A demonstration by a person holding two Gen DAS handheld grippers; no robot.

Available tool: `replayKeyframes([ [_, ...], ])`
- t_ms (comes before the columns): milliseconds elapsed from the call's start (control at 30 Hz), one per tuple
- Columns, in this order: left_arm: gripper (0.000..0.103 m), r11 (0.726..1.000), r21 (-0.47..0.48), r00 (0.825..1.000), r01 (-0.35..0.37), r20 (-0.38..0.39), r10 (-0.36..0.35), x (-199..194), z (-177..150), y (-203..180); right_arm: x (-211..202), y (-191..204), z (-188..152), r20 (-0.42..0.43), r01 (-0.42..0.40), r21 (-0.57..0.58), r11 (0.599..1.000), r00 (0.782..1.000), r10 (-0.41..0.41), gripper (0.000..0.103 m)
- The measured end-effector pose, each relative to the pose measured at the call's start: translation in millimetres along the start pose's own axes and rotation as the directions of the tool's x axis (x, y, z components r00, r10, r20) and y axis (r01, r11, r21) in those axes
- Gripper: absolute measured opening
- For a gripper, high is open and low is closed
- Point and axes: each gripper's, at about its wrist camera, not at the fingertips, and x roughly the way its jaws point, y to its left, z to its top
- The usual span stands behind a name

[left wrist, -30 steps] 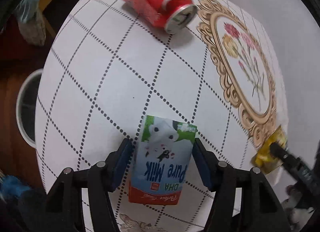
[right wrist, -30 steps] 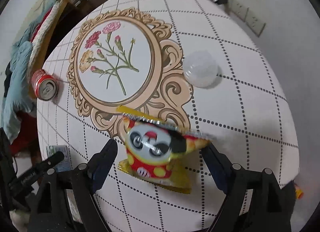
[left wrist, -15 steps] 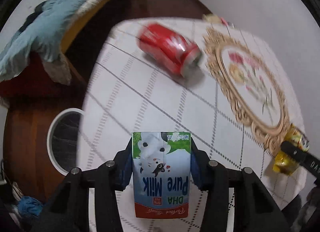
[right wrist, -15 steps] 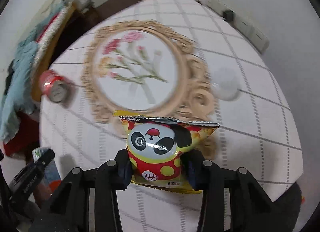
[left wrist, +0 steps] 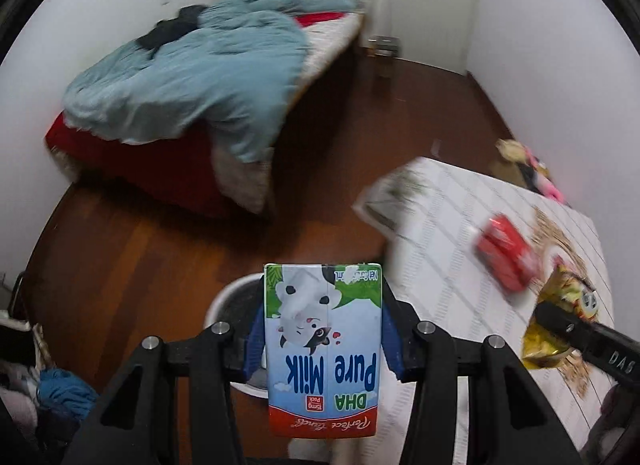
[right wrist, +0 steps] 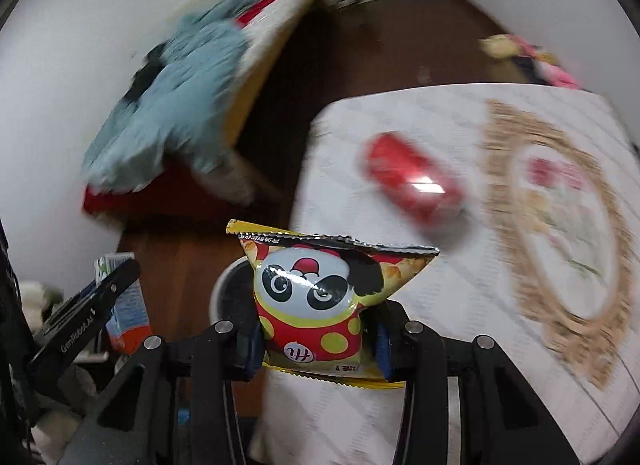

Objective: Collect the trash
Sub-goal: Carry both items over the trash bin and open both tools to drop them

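The left gripper (left wrist: 323, 349) clamps one milk carton (left wrist: 322, 349) and the right gripper (right wrist: 316, 335) pinches one snack bag (right wrist: 320, 301), both above a white bin (left wrist: 232, 305). One red can (right wrist: 414, 181) lies near the patterned table's (right wrist: 460, 305) edge. Beyond are wooden floor (left wrist: 140, 257) and a bed (left wrist: 200, 77).

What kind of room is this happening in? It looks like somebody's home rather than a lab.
Most likely a bedroom in a home: a bed with a rumpled blue blanket, a wooden floor, and a table under a floral cloth.
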Motion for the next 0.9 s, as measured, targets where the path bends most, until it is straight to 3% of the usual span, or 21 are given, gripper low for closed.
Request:
replayKeyframes([
  [133,0.045,0.994,-0.11,0.997,-0.019,-0.074,0.011,36,4,55,65,59,13,-0.108,-0.044,-0.089,0.995,0.994,0.034,0.044],
  [300,0.045,0.968,-0.25,0.975,0.004,-0.214,-0.06,94,-19,101,157,105,22,-0.267,-0.059,-0.164,0.985,0.964,0.013,0.044],
  [433,0.046,0.947,-0.321,0.945,0.01,-0.308,-0.115,138,-46,119,217,127,19,-0.359,-0.049,-0.226,0.973,0.933,-0.036,0.044],
  [600,0.049,0.937,-0.349,0.929,-0.02,-0.352,-0.111,161,-62,126,277,138,12,-0.444,-0.025,-0.284,0.958,0.889,-0.108,0.044],
  [633,0.052,0.937,-0.348,0.928,-0.026,-0.356,-0.107,163,-63,127,286,138,9,-0.459,-0.022,-0.293,0.956,0.88,-0.121,0.044],
  [700,0.083,0.937,-0.345,0.927,-0.058,-0.367,-0.077,167,-67,131,304,141,2,-0.497,-0.023,-0.312,0.95,0.856,-0.143,0.045],
  [767,0.097,0.939,-0.335,0.928,-0.085,-0.371,-0.049,165,-69,136,319,143,-2,-0.514,-0.01,-0.335,0.942,0.84,-0.173,0.046],
  [800,0.097,0.938,-0.33,0.926,-0.101,-0.376,-0.032,164,-70,139,324,145,-4,-0.521,-0.002,-0.347,0.938,0.832,-0.191,0.05],
  [867,0.098,0.941,-0.31,0.924,-0.133,-0.383,0.005,161,-73,143,329,148,-6,-0.518,0.009,-0.368,0.93,0.828,-0.213,0.068],
  [900,0.098,0.941,-0.307,0.923,-0.142,-0.383,0.014,160,-74,146,328,149,-7,-0.514,0.011,-0.379,0.925,0.829,-0.22,0.083],
])
